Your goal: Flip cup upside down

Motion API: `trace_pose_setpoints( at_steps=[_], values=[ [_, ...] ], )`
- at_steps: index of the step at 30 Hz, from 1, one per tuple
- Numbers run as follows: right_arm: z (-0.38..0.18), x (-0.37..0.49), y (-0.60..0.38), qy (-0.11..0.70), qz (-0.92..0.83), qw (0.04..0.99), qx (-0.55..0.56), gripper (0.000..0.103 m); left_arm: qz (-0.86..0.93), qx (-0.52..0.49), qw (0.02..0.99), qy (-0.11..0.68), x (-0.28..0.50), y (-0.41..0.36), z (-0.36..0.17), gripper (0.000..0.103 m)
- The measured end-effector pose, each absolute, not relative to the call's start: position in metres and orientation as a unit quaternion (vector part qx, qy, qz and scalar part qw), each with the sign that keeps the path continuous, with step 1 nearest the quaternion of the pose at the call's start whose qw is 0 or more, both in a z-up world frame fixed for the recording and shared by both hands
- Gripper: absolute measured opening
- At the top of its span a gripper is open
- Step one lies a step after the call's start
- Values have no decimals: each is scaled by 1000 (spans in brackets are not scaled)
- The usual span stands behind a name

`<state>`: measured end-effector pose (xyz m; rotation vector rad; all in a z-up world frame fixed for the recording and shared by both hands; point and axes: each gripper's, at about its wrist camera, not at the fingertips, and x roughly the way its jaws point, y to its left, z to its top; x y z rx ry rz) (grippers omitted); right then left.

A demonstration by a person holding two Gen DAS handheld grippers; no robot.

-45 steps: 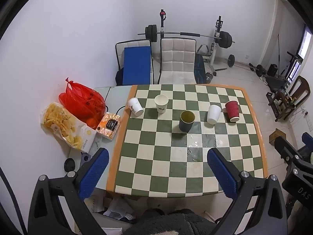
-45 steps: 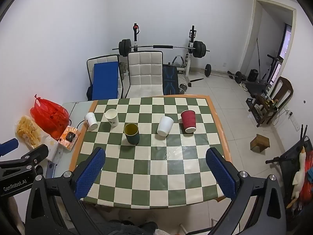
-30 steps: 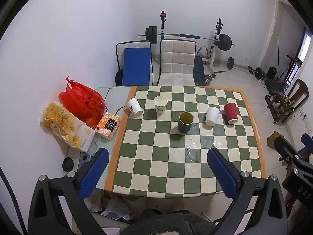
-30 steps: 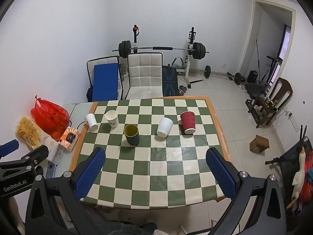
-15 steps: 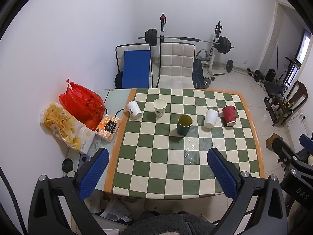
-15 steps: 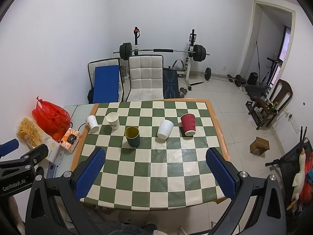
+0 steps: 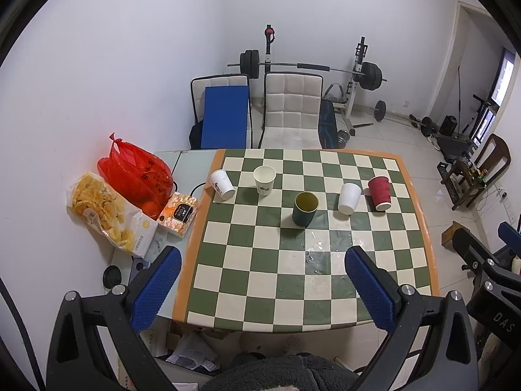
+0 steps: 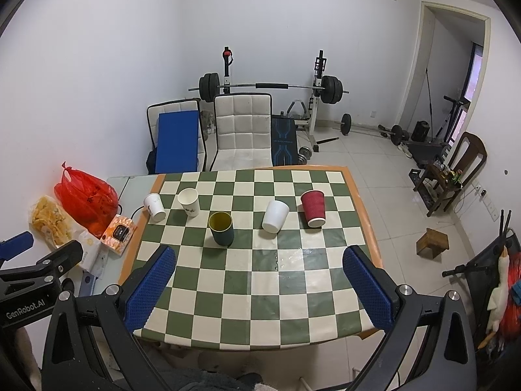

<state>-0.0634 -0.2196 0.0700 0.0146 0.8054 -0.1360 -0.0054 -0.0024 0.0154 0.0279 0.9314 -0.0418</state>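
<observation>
Several cups stand in a row on the green-and-white checkered table point(image 7: 260, 270) point(image 8: 260, 290). From left: a white paper cup upside down point(image 7: 222, 180) point(image 8: 154, 207), a white printed cup upright point(image 7: 264, 180) point(image 8: 189, 202), a dark green cup upright point(image 7: 305, 209) point(image 8: 221, 228), a white cup upside down point(image 7: 349, 198) point(image 8: 275, 216), a red ribbed cup upside down point(image 7: 379, 193) point(image 8: 313, 208). My left gripper point(image 7: 260, 285) and right gripper point(image 8: 260, 285) are both open and empty, high above the table's near edge, far from the cups.
A red plastic bag point(image 7: 135, 171), a bag of chips point(image 7: 107, 211) and an orange box point(image 7: 179, 214) lie on a side table at the left. Two chairs point(image 7: 289, 110) and a barbell rack point(image 7: 309, 68) stand behind. A wet patch point(image 7: 317, 251) is on the table.
Both grippers have pulled up and back a little, so the table looks smaller and farther. The cups have not moved.
</observation>
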Motion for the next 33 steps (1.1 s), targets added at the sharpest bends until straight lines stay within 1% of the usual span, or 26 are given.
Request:
trace_pose_setpoints(
  at_steps=[10, 13, 20, 25, 33],
  values=[
    [73, -61, -215, 389, -66, 919, 7, 103, -21, 12, 893, 450, -5, -4, 18, 103],
    [88, -59, -206, 387, -65, 920, 7, 103, -20, 11, 894, 448, -5, -4, 18, 103],
    [93, -57, -206, 387, -64, 920, 7, 103, -21, 12, 894, 447, -6, -5, 19, 103],
    [92, -57, -206, 385, -66, 920, 8, 103, -22, 12, 894, 447, 11, -10, 35, 103],
    [95, -56, -207, 384, -66, 921, 9, 103, -22, 13, 896, 444, 14, -13, 37, 103]
  ],
)
